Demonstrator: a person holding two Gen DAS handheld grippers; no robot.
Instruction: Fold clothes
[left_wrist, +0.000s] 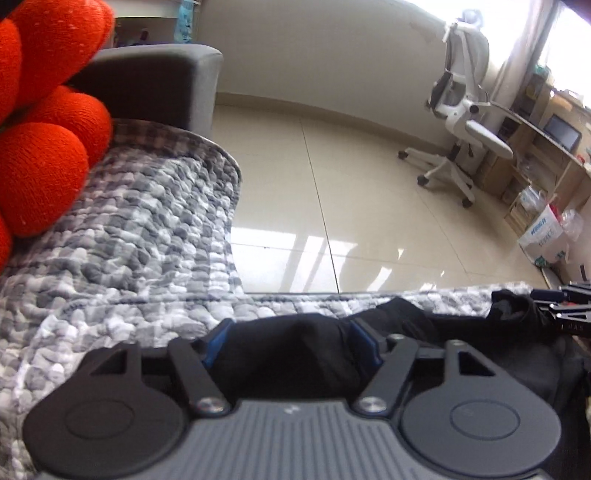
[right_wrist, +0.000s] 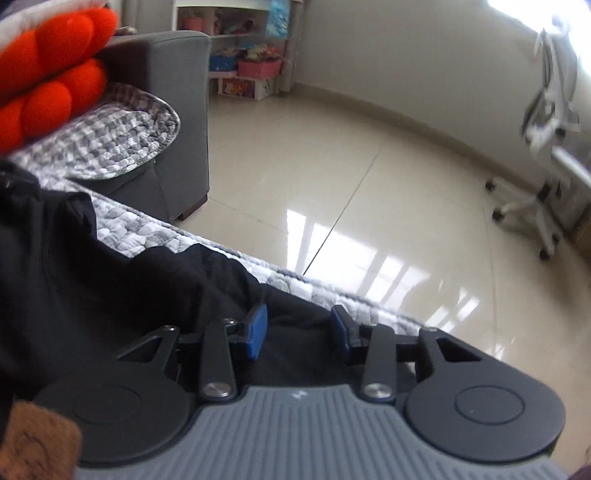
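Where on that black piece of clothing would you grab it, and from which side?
Probably its raised edge nearest the floor, coming from above and behind. The black garment bunches into a ridge there on the quilt, giving each claw cloth to pinch.

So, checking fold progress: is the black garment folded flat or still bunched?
Bunched: the black garment lies in rumpled humps on the grey checked quilt.

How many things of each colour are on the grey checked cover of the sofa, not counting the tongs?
Black: 1, the garment
Orange-red: 1, the knotted cushion
Brown: 1, a fuzzy thing at the picture's lower left corner; what it is I cannot tell
Total: 3
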